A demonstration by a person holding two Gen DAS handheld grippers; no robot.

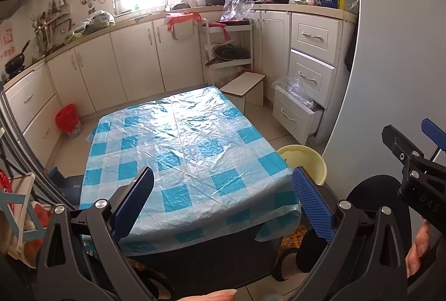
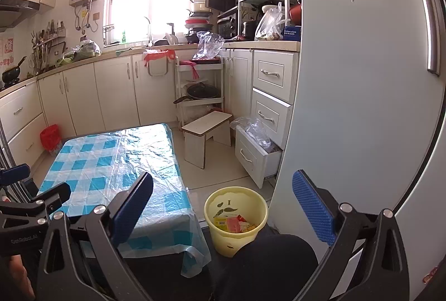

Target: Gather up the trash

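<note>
Both grippers hang spread and empty above the near end of the table (image 1: 189, 139), whose blue-checked cover shows no scrap on it in either view. The trash sits in the yellow bin (image 2: 235, 220) on the floor, wrappers visible at its bottom. That bin lies just below and between the fingers of the right gripper (image 2: 223, 206), slightly ahead of it; from the left gripper (image 1: 223, 198) it shows only as a rim (image 1: 303, 159) beyond the right finger, off the table's right corner. So the right gripper is the nearer one. With nothing left to pick in sight, collecting looks finished, or the next piece lies outside these views.
</note>
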